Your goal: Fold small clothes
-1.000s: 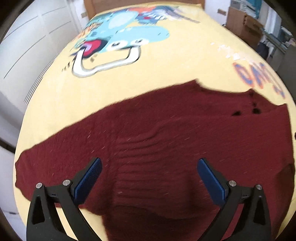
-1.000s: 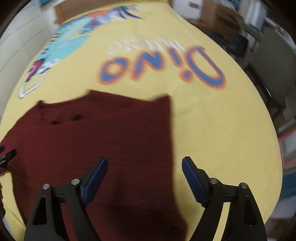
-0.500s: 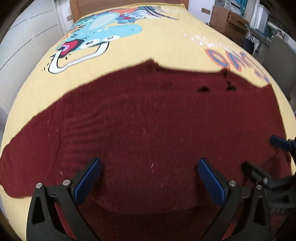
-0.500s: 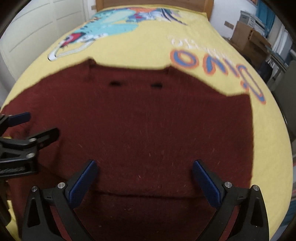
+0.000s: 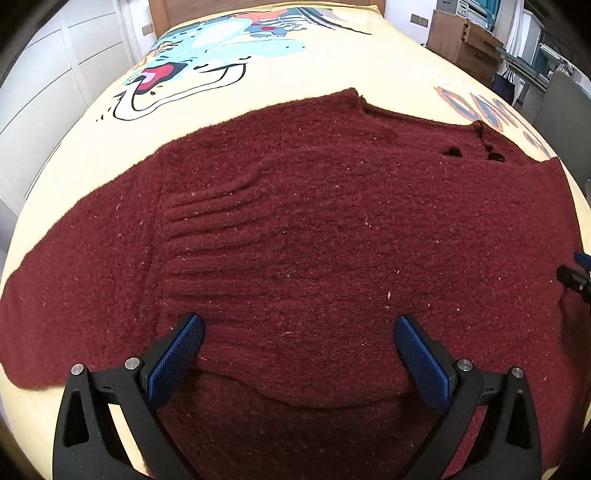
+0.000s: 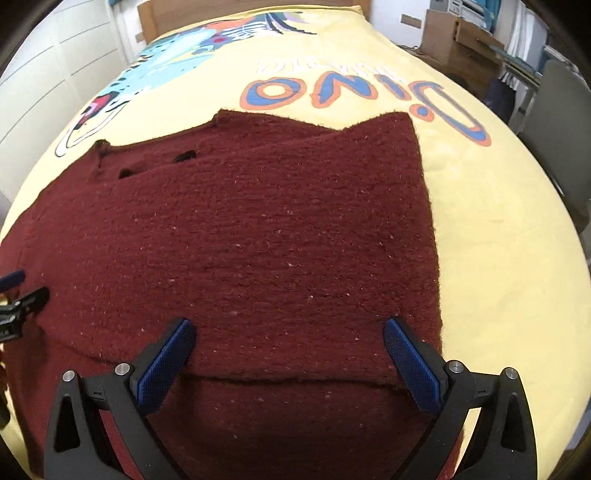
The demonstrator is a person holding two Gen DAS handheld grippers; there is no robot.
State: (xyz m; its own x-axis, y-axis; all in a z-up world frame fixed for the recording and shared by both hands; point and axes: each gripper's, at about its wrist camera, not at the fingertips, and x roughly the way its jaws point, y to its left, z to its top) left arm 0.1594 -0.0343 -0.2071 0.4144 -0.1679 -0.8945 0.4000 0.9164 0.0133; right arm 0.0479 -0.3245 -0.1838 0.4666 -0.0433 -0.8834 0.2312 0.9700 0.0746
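**Both tongs wide over a maroon sweater on the bed**

A fuzzy dark-red knitted sweater [image 5: 314, 240] lies spread flat on the bed's yellow cover with a cartoon dinosaur print [image 5: 332, 66]. It fills the middle and lower part of both wrist views. In the left view one sleeve runs out toward the lower left of the frame; the neckline sits at upper right, with two small dark openings just below it. In the right view the sweater [image 6: 258, 240] has a straight side edge running down the right of the frame, yellow cover [image 6: 498, 258] bare beyond it.

Left tongs [image 5: 299, 350]: blue pads spread wide, nothing pinched, sweater fabric under the gap, a fold line crossing low between them.

Right tongs [image 6: 288, 350]: also spread wide, gripping nothing, a hem edge crossing just below the pad tips.

Each tool's tip peeks into the other's view at the frame edge. A wooden headboard [image 5: 258, 5] stands at top.
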